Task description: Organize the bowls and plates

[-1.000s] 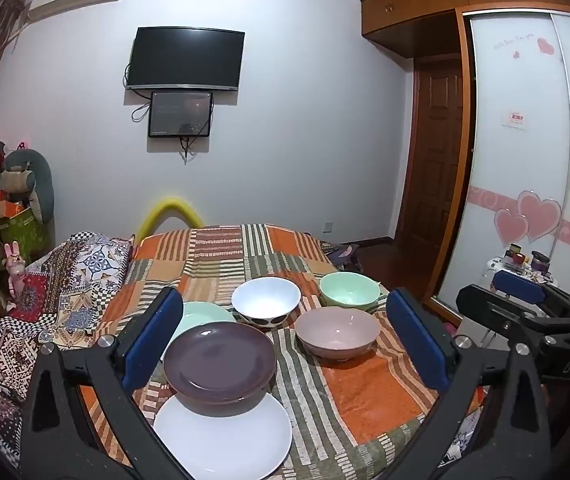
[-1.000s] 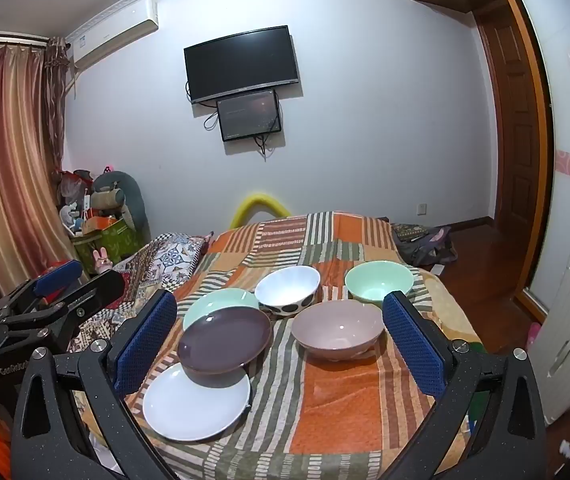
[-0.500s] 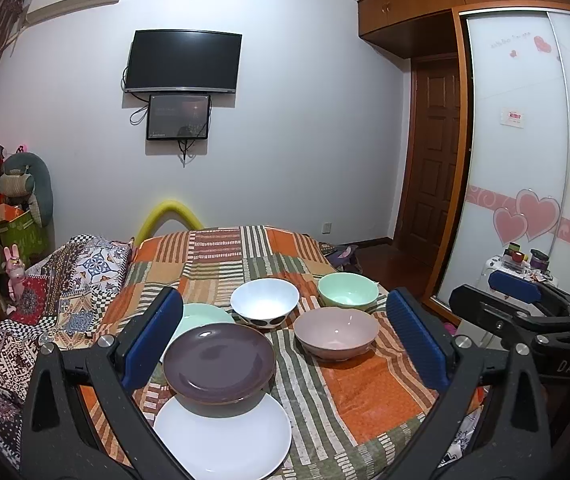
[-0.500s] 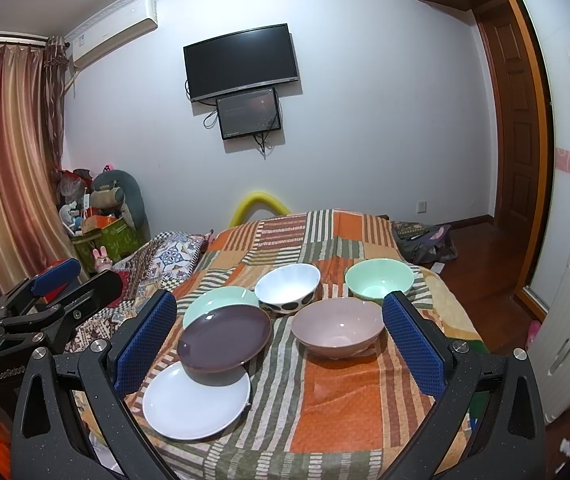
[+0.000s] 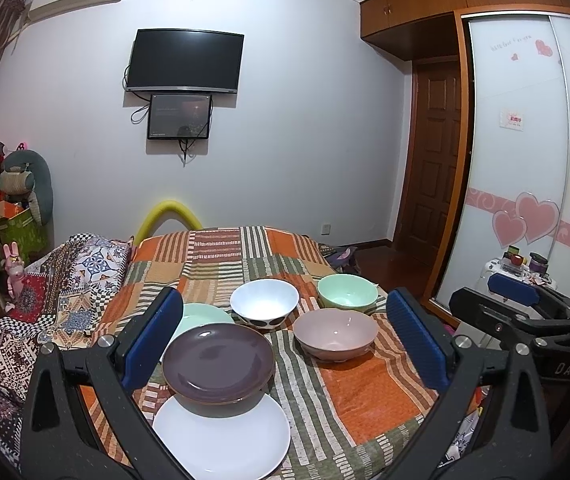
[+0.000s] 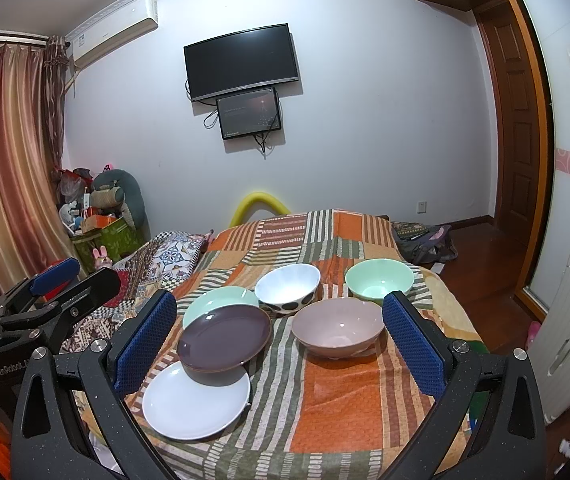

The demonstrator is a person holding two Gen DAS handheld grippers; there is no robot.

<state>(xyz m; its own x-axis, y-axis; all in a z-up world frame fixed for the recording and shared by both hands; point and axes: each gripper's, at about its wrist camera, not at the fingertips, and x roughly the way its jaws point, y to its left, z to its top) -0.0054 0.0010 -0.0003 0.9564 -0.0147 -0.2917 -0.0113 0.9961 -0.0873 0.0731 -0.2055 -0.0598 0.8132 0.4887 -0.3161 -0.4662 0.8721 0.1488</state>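
You have six dishes in front of you on the striped patchwork cover (image 5: 349, 384), three plates and three bowls. The plates sit to the left in an overlapping line: the white plate (image 5: 221, 436) nearest you, the purple plate (image 5: 218, 362) resting partly on its far edge, and the mint plate (image 6: 221, 300) behind, partly covered by the purple one. The bowls sit to the right, all upright: the white bowl (image 5: 264, 303) with dark spots on its outside stands just beside the mint plate, the mint bowl (image 5: 347, 291) is farthest right, and the pink bowl (image 5: 335, 333) stands nearer you, between and in front of the other two. Your left gripper (image 5: 285, 340) is held above the near edge of the cover with its blue pads spread wide and nothing between them; the purple plate and pink bowl show in the gap. Your right gripper (image 6: 281, 344) is likewise spread wide and empty, level with the left one. Each gripper shows at the edge of the other's view.
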